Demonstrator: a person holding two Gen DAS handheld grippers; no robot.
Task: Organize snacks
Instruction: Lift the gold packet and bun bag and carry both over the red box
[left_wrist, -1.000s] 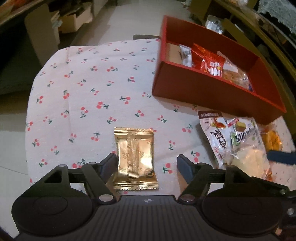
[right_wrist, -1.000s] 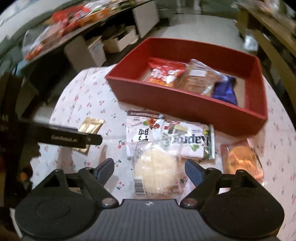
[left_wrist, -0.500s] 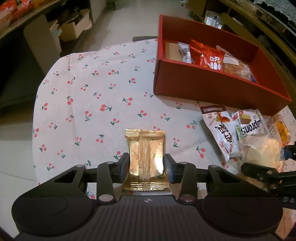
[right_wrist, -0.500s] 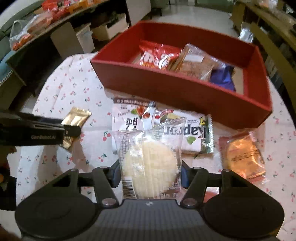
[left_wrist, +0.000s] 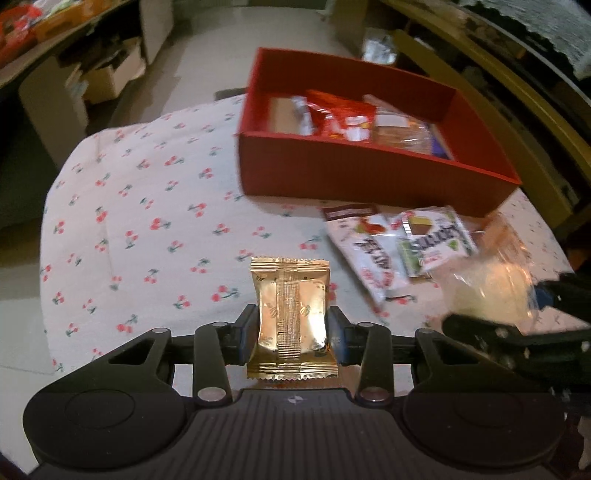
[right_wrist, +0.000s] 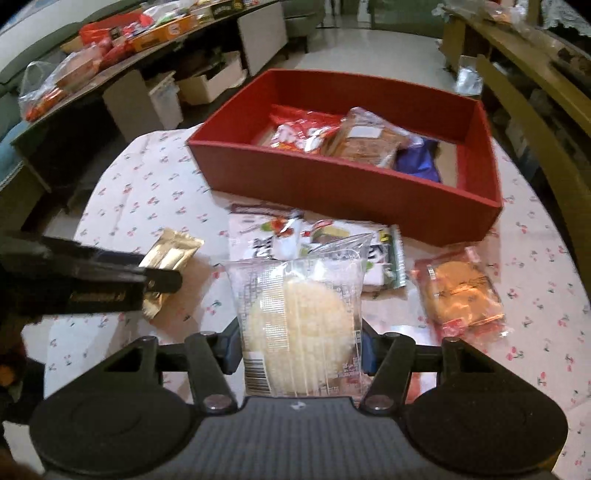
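Slick gold foil packet (left_wrist: 291, 317) could slip from the left gripper (left_wrist: 291, 334), pinched only near its lower end, short of the red box (left_wrist: 369, 177). Right gripper (right_wrist: 299, 343) clamps the clear rice-cake pack (right_wrist: 295, 325), whose crinkly film may slide too.

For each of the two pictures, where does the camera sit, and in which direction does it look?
Left wrist: on the left gripper, looking down along its fingers at the gold packet they clamp.
Right wrist: on the right gripper, looking down at the clear rice cracker packet it clamps; the left gripper enters from the left.
Shared: red box, cherry tablecloth, gold packet.
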